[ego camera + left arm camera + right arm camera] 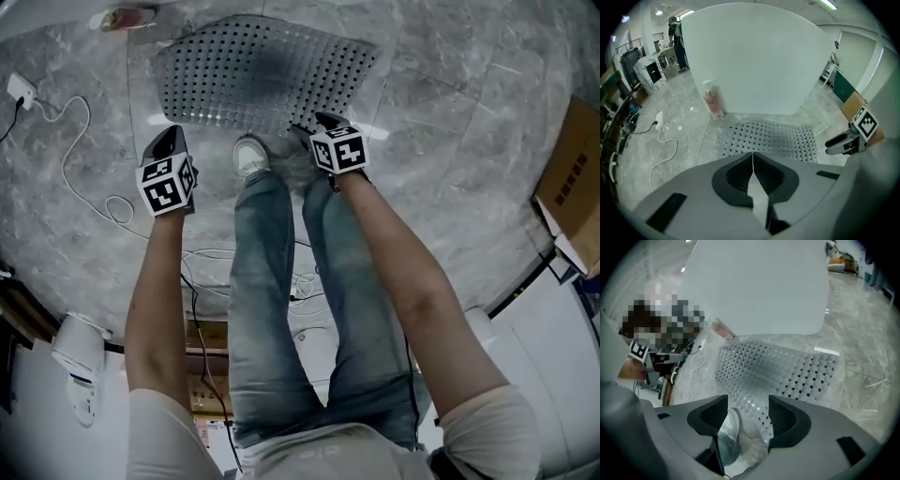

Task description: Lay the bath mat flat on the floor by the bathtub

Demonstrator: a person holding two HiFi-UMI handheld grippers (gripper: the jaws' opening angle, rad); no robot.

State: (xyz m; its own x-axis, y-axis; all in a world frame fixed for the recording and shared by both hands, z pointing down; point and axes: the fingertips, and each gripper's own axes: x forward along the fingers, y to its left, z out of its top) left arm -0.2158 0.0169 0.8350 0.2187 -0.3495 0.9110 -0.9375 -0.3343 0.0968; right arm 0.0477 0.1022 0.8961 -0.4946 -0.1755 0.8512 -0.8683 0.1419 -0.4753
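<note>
The perforated bath mat [267,75] lies spread on the grey veined floor [469,141] against the white bathtub [750,61]. The right gripper [747,405] hangs released, jaws wide over the mat's near edge. The left gripper [753,158] is clenched on nothing beside the mat.

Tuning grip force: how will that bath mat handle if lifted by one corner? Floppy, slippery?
Probably floppy: the mat is thin, see-through and lies humped, its corner below the open right gripper. Likely light, being full of holes. Maybe slick: it shines like the floor.
</note>
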